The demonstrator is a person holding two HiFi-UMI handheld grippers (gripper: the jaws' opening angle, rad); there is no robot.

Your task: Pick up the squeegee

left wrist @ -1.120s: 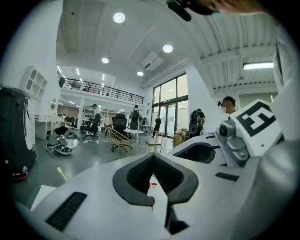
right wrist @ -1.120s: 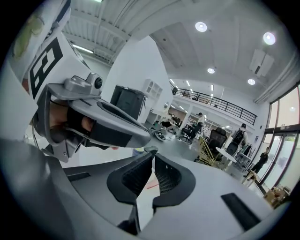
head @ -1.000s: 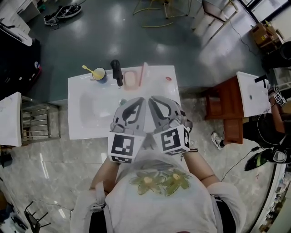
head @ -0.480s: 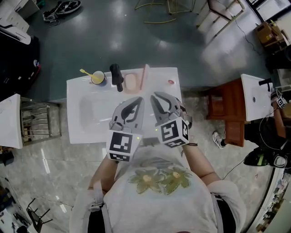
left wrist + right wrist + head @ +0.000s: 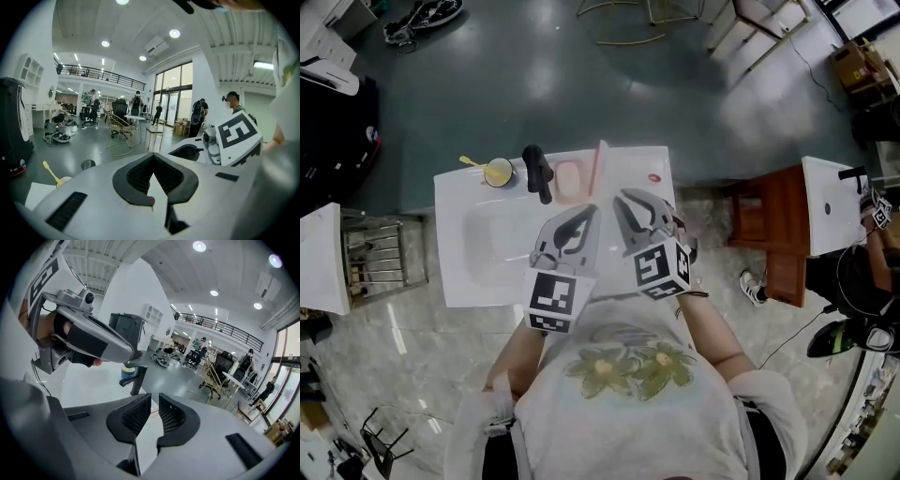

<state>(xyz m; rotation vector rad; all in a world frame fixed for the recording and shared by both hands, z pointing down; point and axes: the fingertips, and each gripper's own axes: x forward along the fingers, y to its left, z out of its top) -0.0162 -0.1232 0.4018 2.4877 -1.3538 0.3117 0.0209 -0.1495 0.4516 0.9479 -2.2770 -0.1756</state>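
Observation:
The squeegee [image 5: 598, 167], a long thin pink bar, lies on the back rim of the white sink [image 5: 464, 272], right of a pink soap dish [image 5: 569, 178]. Both grippers hang over the sink's right part, in front of the squeegee and apart from it. My left gripper [image 5: 589, 210] [image 5: 152, 161] is shut, tips touching, with nothing in it. My right gripper [image 5: 622, 197] [image 5: 155, 399] shows a narrow gap between its pads and holds nothing. In the right gripper view the left gripper [image 5: 84, 341] fills the upper left.
A black faucet [image 5: 539, 171] [image 5: 136, 376] stands at the basin's back, with a cup holding a yellow toothbrush [image 5: 497, 172] [image 5: 50, 171] to its left. A small red thing [image 5: 653, 177] lies at the back right corner. A wooden stand [image 5: 769, 225] and another sink [image 5: 830, 202] are to the right.
Both grippers have kept nearly the same place over the sink. The head view has shifted a little, so the sink sits slightly lower and further left.

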